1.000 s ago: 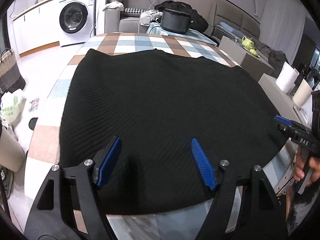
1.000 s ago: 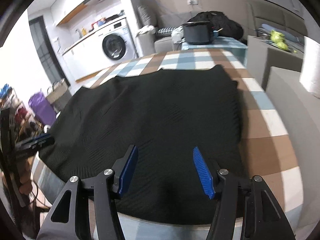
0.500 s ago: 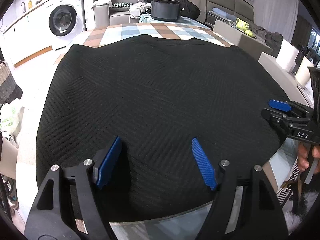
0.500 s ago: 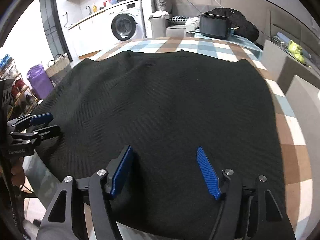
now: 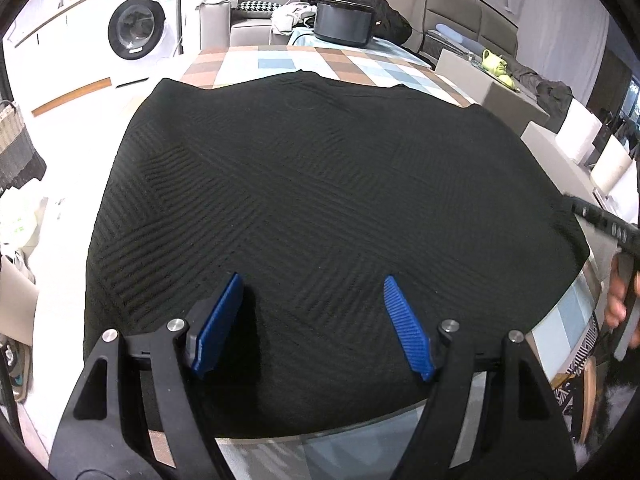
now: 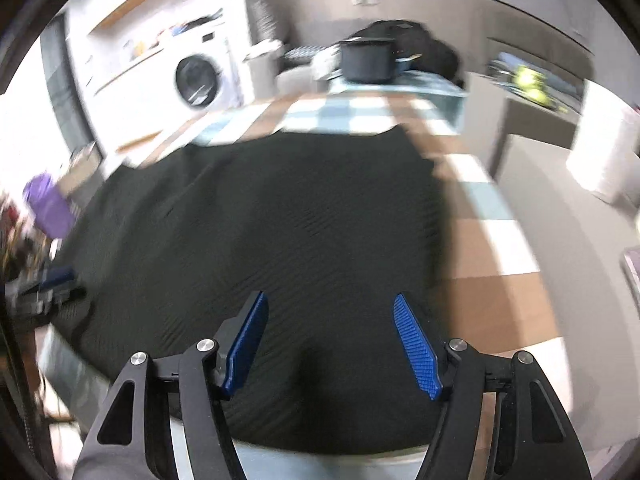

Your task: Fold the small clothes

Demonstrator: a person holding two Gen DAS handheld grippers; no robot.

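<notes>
In the left view, our left gripper (image 5: 310, 316) has come down closer to the black cloth (image 5: 320, 200) than a second ago. The cloth lies flat on the checked table (image 5: 280, 62) and now fills more of the picture. The jaws stand wide with nothing held. The right gripper, which showed its blue tip at the right edge a moment ago, has slid almost out of sight.

In the right view, our right gripper (image 6: 328, 340) is swinging sideways, so everything looks blurry. Its jaws are a bit wider than before and hold nothing. We think both are lining up on the near edge to start the first fold.
</notes>
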